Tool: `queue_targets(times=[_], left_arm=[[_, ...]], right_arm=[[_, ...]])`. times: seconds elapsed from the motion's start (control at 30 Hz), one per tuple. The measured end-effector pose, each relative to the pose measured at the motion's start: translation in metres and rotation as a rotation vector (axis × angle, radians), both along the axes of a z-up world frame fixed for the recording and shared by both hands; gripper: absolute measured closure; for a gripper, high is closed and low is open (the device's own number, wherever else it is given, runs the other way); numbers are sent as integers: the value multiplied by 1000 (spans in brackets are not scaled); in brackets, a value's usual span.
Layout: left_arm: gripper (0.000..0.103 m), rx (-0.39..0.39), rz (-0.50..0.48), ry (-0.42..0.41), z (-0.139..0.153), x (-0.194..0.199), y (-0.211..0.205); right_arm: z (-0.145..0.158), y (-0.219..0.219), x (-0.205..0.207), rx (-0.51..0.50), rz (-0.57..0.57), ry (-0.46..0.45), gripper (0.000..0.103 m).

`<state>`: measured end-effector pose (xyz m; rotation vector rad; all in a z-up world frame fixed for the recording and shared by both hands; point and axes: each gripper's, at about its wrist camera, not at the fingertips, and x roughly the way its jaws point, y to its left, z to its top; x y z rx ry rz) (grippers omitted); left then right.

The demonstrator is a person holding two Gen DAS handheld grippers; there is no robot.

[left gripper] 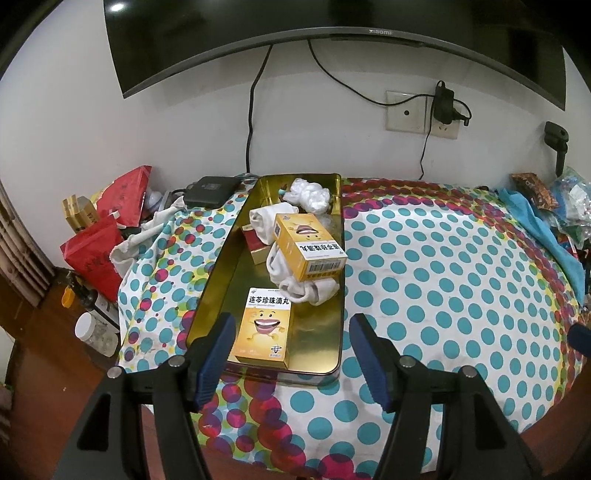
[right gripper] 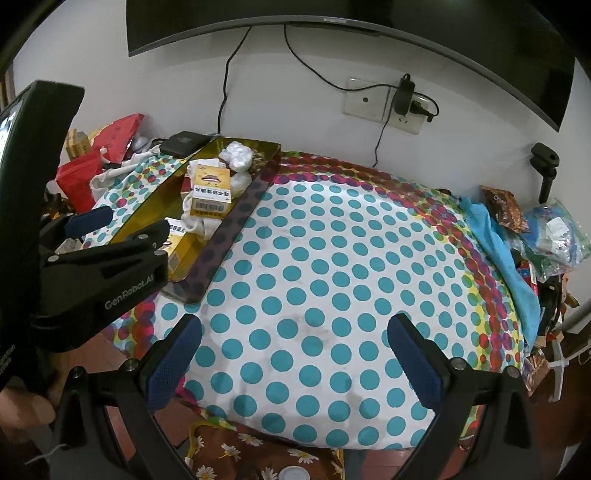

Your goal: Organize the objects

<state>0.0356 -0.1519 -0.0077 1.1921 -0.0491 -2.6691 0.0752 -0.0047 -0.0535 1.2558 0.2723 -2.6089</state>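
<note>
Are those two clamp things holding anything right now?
No. The left hand-held gripper stands open over the gold tray, and the right hand-held gripper is open over the dotted cloth.

A monitor (left gripper: 295, 33) hangs above the wall socket (left gripper: 406, 110).

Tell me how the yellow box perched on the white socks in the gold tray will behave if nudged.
The upper yellow box looks like thin cardboard, so probably light. It rests tilted on soft rolled socks, so it may well slide or tip into the gold tray.
</note>
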Motion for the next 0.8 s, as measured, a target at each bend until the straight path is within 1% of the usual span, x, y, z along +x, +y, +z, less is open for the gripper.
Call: queue_targets(times=[0.1, 0.2, 0.3, 0.37, 0.47, 0.57, 0.73, 0.8], left_arm=[[37, 21, 1, -6, 0, -1, -1], [37, 22, 4, -19, -2, -3, 0], [33, 32, 6, -36, -5, -6, 1], [31, 47, 4, -33, -6, -7, 1], [30, 64, -13, -24, -4, -7, 1], [30, 39, -32, 11, 1, -4, 5], [30, 30, -59, 13, 2, -6, 10], [30, 20, -42, 6, 1, -7, 10]], right_arm=[[0, -2, 0, 1, 9, -7, 3], [-1, -2, 0, -1, 17, -16, 3], [-3, -3, -1, -4, 20, -26, 3], [-4, -3, -1, -8, 24, -29, 3], [-4, -3, -1, -3, 25, -28, 3], [-5, -3, -1, -3, 21, -33, 3], [-5, -3, -2, -2, 23, -33, 3], [-5, -3, -3, -2, 21, -32, 3]])
